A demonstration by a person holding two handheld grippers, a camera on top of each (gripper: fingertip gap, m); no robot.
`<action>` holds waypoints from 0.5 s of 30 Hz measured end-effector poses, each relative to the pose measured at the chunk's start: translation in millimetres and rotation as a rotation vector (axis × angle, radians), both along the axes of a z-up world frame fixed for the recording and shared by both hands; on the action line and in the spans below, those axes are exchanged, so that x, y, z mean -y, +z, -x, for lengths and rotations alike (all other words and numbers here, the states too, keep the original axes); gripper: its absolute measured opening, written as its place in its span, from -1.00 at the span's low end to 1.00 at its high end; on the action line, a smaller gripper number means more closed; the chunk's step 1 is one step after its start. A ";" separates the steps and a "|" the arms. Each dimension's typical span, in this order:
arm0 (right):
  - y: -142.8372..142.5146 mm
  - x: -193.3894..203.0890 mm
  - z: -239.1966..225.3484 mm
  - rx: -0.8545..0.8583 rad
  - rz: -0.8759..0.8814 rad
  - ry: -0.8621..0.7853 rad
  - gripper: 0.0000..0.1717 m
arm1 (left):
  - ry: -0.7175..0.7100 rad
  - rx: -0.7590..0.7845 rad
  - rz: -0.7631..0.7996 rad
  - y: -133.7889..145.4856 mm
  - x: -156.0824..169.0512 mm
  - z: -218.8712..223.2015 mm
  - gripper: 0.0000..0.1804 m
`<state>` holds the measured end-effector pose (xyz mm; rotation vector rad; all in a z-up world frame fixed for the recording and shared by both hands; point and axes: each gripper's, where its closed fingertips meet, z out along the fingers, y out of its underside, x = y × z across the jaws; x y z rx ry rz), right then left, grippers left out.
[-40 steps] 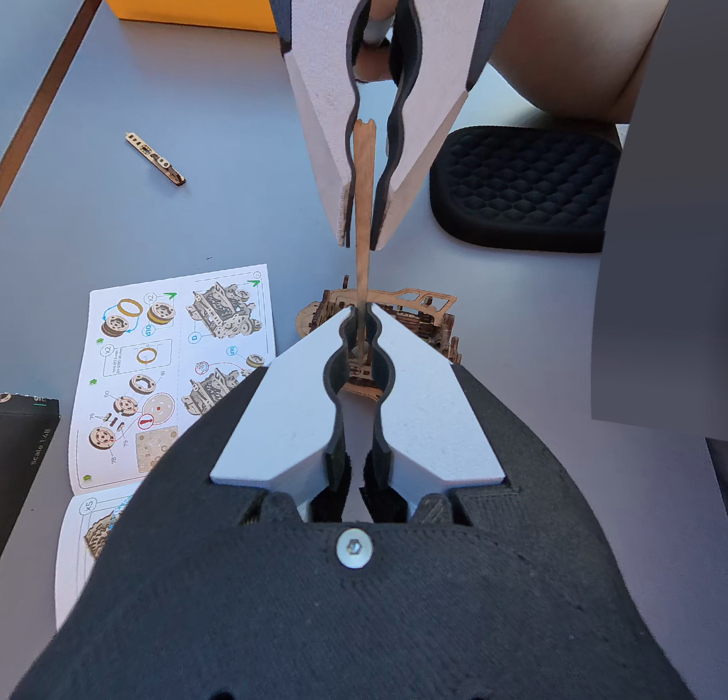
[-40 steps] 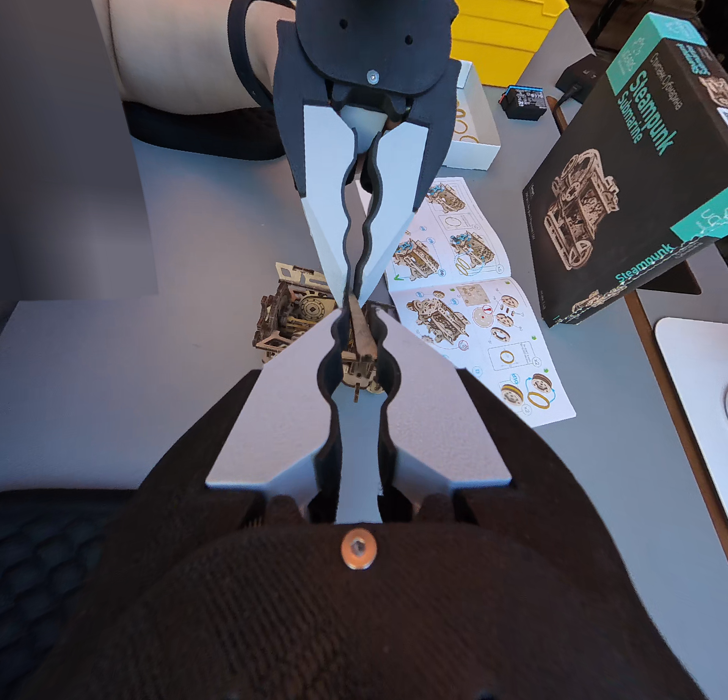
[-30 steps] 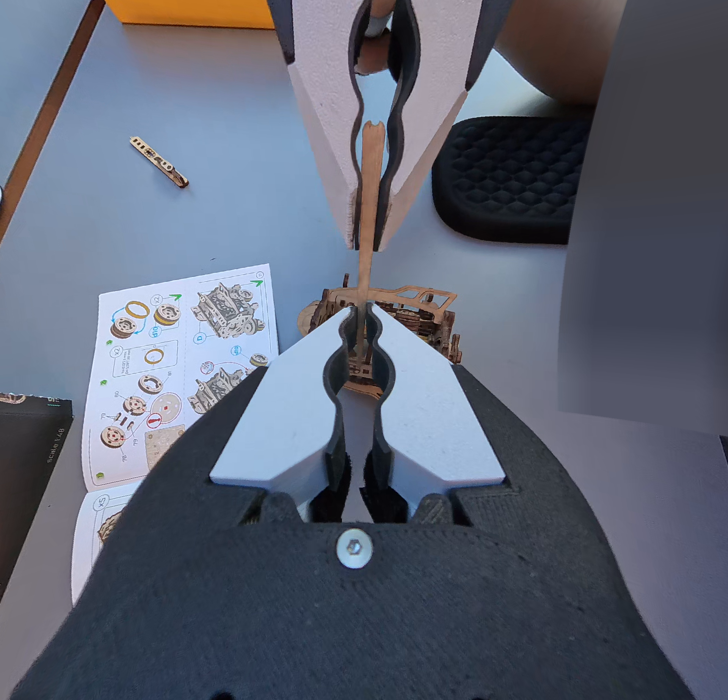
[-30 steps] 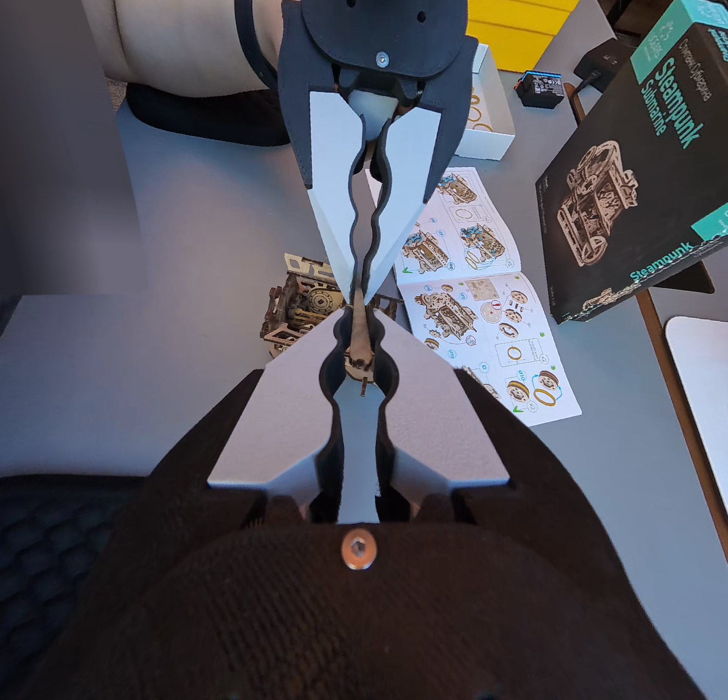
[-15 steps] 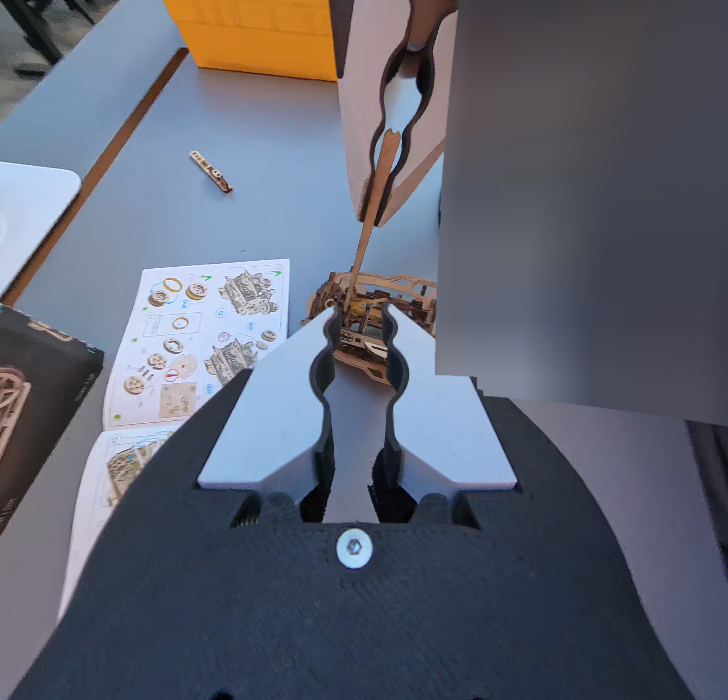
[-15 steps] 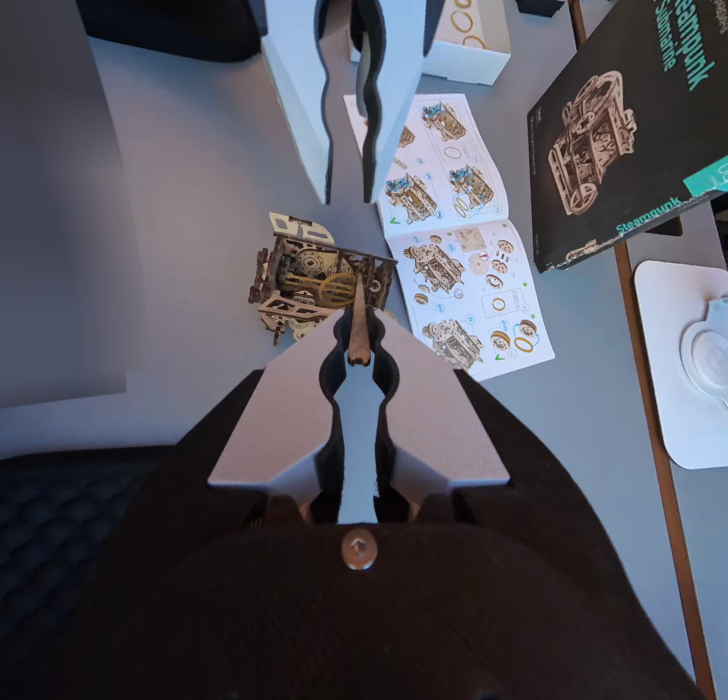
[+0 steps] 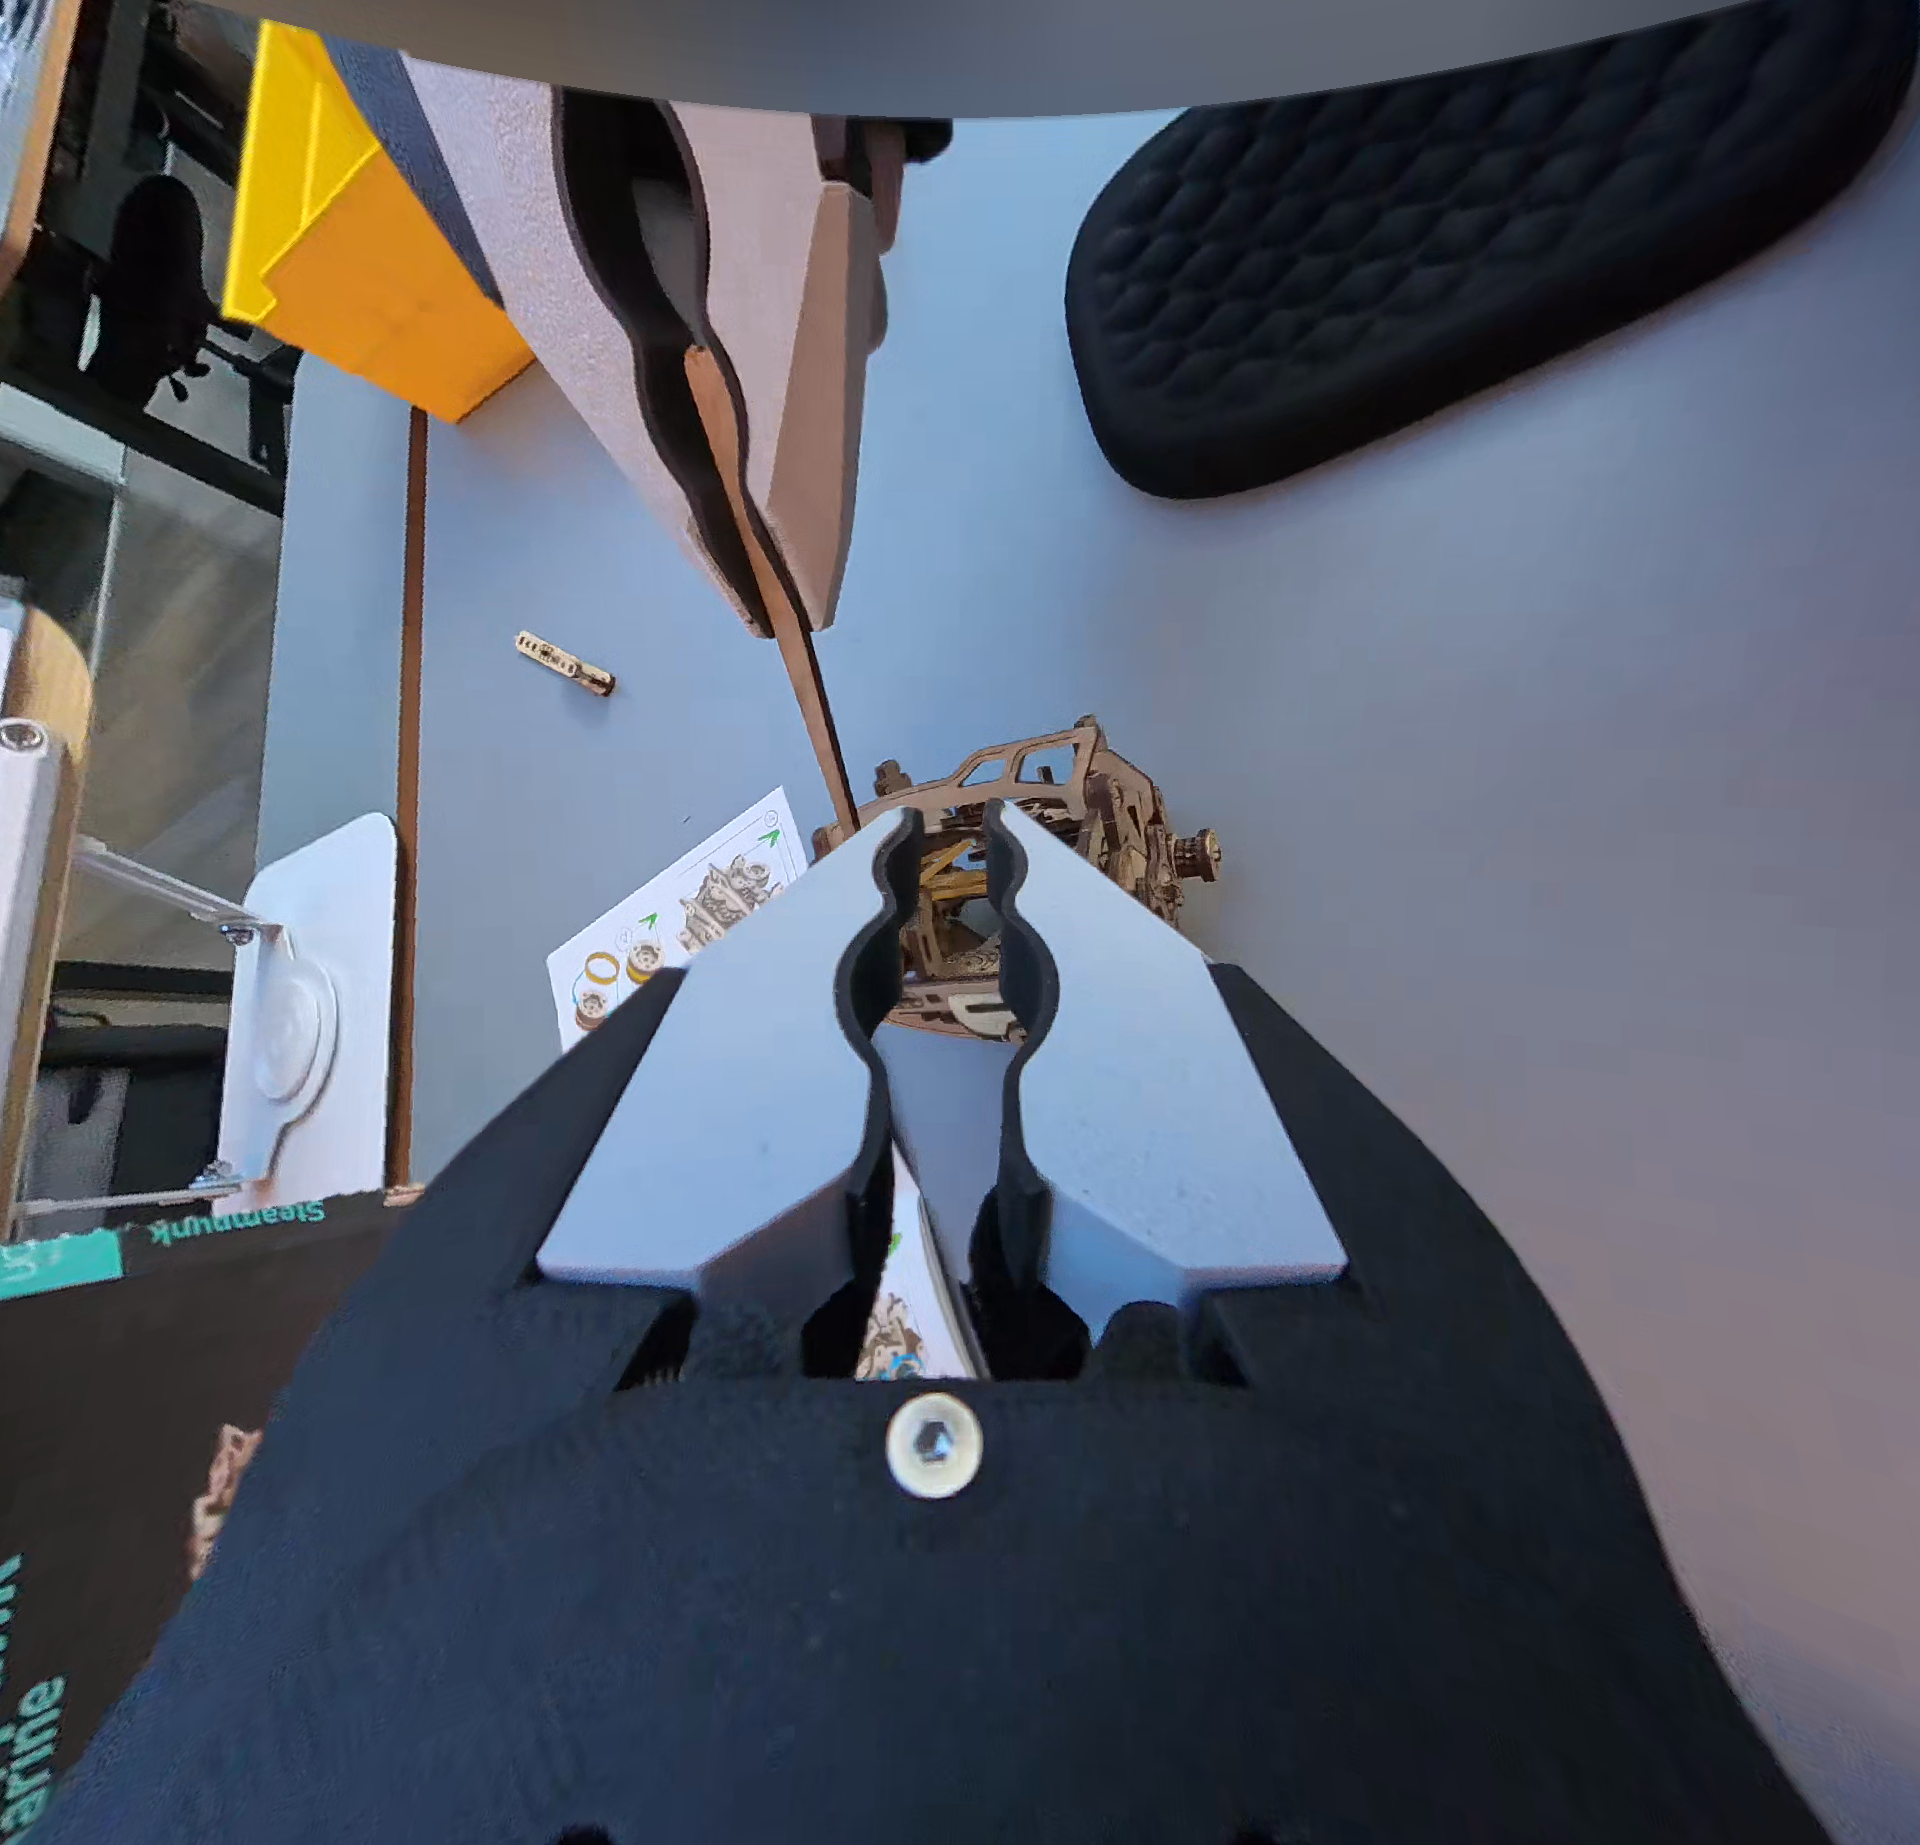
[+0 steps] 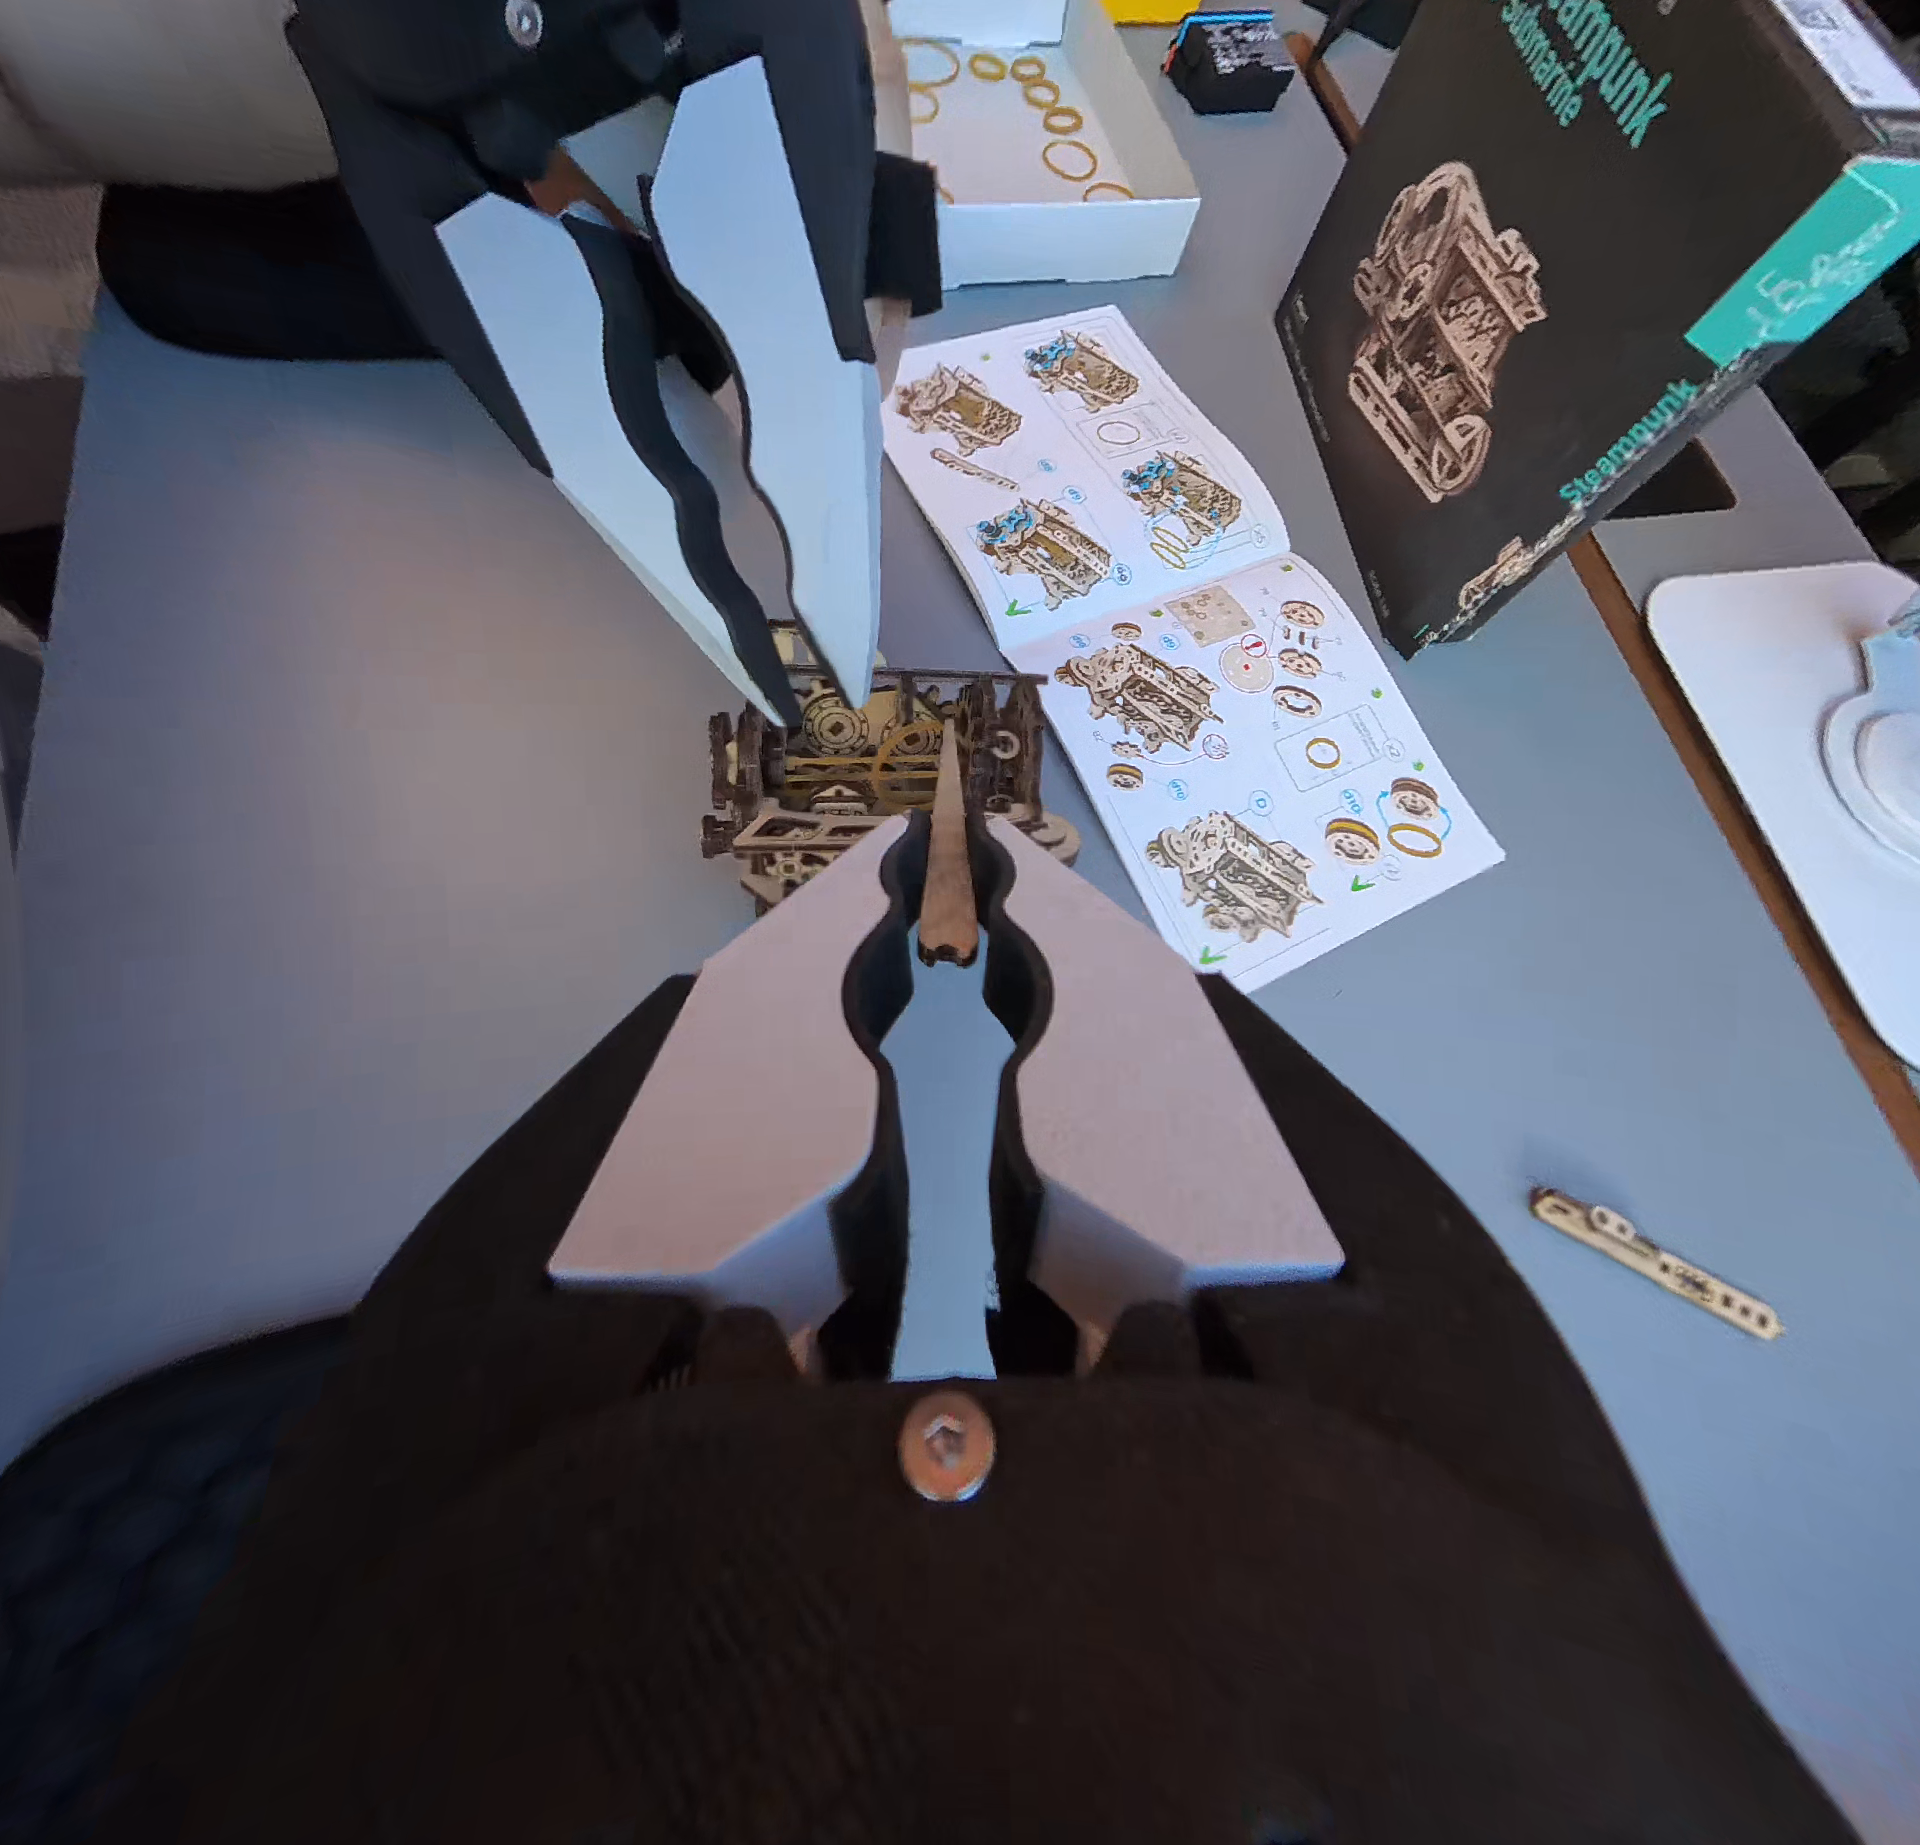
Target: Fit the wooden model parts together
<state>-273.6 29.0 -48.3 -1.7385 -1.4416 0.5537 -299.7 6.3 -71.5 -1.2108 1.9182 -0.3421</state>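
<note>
- Left wrist view: left gripper has its jaws slightly apart with nothing between the pads; through the gap the model shows, sitting mid-table.
- Right gripper comes in from the top, clamped on a thin flat wooden stick; the stick's lower end dips behind the left fingertip at the model's edge.
- Model is laser-cut plywood, an open lattice frame with gears. A loose wooden strip lies toward the table's left edge.
- Only this view shows the whole black quilted pad, near the far right edge.
- Right wrist view: right gripper is closed on the stick, pads tight against both faces; the stick tapers and its tip reaches into the model.
- Left gripper tips are parted and right at the model's far top edge; contact unclear.
- Only this view shows the open manual, black box and white tray of yellow rings.
</note>
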 end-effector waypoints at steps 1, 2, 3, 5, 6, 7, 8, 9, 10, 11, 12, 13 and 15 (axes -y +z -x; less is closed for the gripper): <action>-1.9 -0.1 -3.0 -0.028 -0.001 -0.031 -0.95 | -0.015 -0.025 -0.024 -1.3 0.0 0.4 -0.92; -3.2 -1.3 -6.7 -0.051 -0.011 -0.063 -0.95 | -0.026 -0.056 -0.050 -2.8 -1.1 1.1 -0.94; -3.7 0.0 -8.5 -0.077 -0.012 -0.074 -0.95 | -0.037 -0.090 -0.072 -4.7 -2.3 2.0 -0.94; -3.1 4.4 -8.4 -0.118 -0.009 -0.074 -0.95 | -0.052 -0.149 -0.104 -6.3 -5.4 2.8 -0.95; -4.8 5.6 -9.2 -0.107 -0.006 -0.076 -0.95 | -0.061 -0.173 -0.110 -6.9 -5.9 2.9 -0.95; -5.5 4.6 -10.3 -0.096 -0.019 -0.083 -0.95 | -0.068 -0.191 -0.121 -7.0 -7.0 2.7 -0.93; -4.8 3.7 -10.7 -0.096 -0.029 -0.089 -0.95 | -0.075 -0.211 -0.138 -7.5 -8.3 2.7 -0.94; -4.6 4.6 -10.0 -0.101 -0.020 -0.085 -0.95 | -0.084 -0.237 -0.153 -9.3 -9.0 3.4 -0.94; -5.3 5.2 -9.3 -0.105 -0.007 -0.081 -0.95 | -0.091 -0.258 -0.169 -11.0 -9.7 3.6 -0.94; -6.5 4.8 -9.1 -0.104 -0.003 -0.082 -0.95 | -0.100 -0.272 -0.179 -12.4 -9.3 3.0 -0.95; -8.8 4.5 -9.4 -0.097 0.003 -0.081 -0.95 | -0.107 -0.284 -0.181 -13.8 -8.3 2.2 -0.95; -11.1 4.6 -9.3 -0.092 0.013 -0.078 -0.95 | -0.113 -0.292 -0.182 -15.0 -7.6 1.2 -0.96; -13.3 4.1 -8.3 -0.098 0.023 -0.077 -0.95 | -0.117 -0.309 -0.191 -17.5 -8.7 -0.1 -0.96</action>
